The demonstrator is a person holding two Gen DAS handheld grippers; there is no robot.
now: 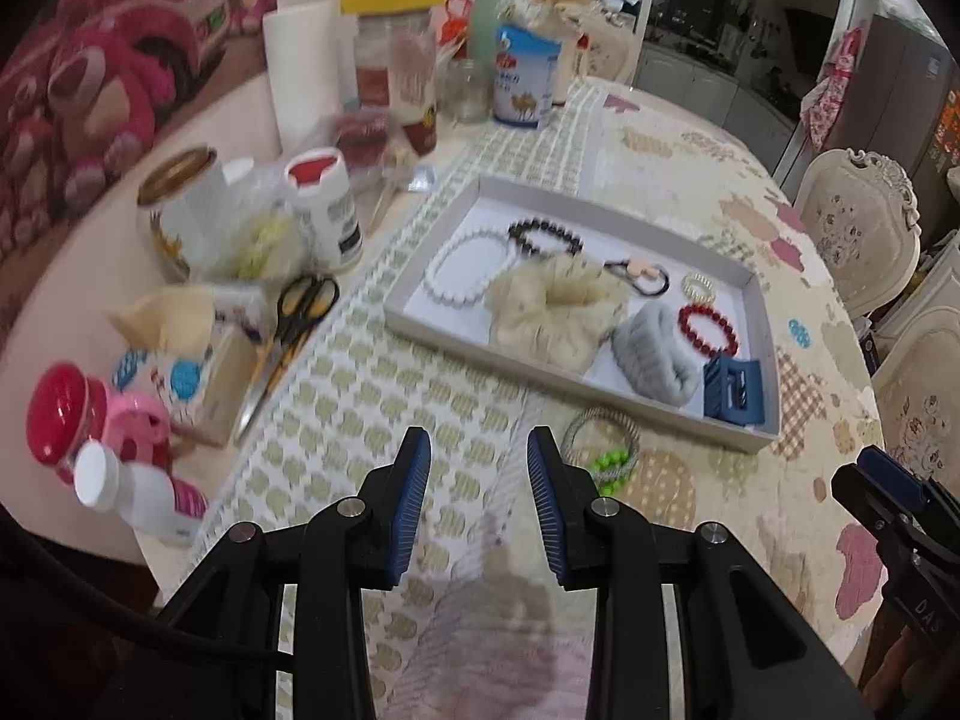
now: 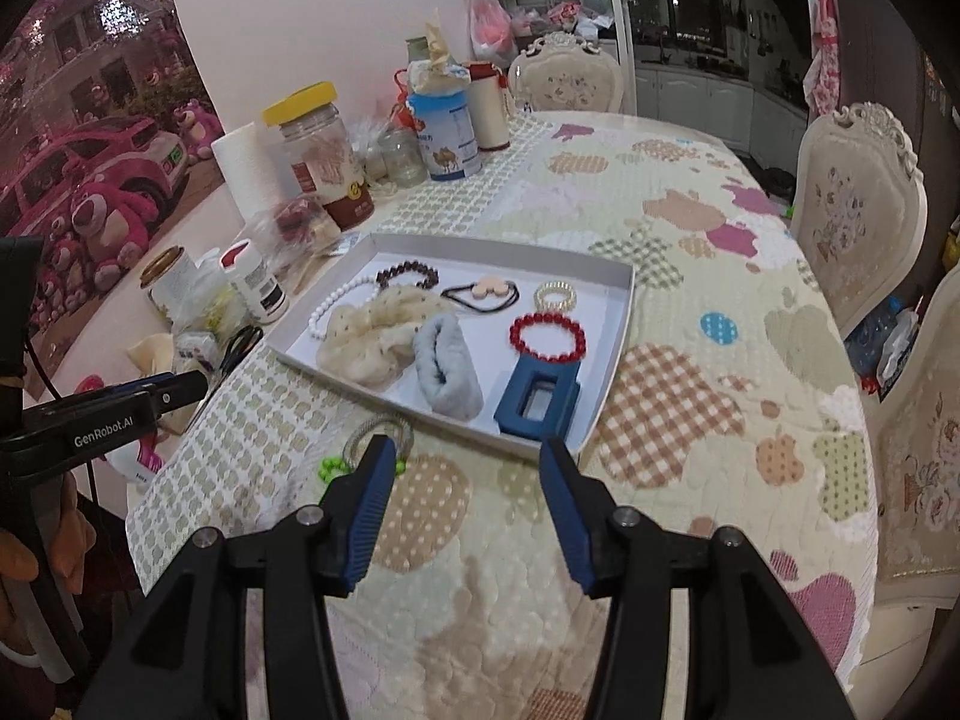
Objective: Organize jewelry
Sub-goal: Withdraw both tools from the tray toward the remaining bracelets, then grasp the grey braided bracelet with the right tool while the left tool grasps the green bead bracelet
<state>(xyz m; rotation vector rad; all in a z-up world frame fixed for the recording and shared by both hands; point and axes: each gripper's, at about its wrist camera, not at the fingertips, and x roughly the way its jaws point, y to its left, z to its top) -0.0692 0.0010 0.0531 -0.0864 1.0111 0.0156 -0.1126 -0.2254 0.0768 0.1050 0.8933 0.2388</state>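
Observation:
A white tray (image 1: 765, 324) (image 2: 621, 324) on the quilted table holds a white bead bracelet (image 1: 459, 267), a dark bead bracelet (image 1: 543, 234), a cream scrunchie (image 1: 549, 312), a grey scrunchie (image 2: 447, 372), a red bead bracelet (image 2: 547, 336), a small gold bracelet (image 2: 555, 295), a black hair tie (image 2: 480, 294) and a blue hair clip (image 2: 537, 399). Outside the tray's near edge lie a silver coil bracelet (image 1: 600, 429) (image 2: 381, 432) and a green bead bracelet (image 1: 615, 459) (image 2: 333, 468). My left gripper (image 1: 478, 456) is open and empty, just left of them. My right gripper (image 2: 468, 468) is open and empty, before the tray.
Left of the tray stand jars, bottles, a paper roll (image 2: 246, 171), a yellow-lidded jar (image 1: 393, 54), scissors (image 1: 294, 330) and a tissue box (image 1: 198, 354). Cream chairs (image 2: 858, 204) ring the table's right side. A quilted cloth (image 2: 690, 420) covers the table.

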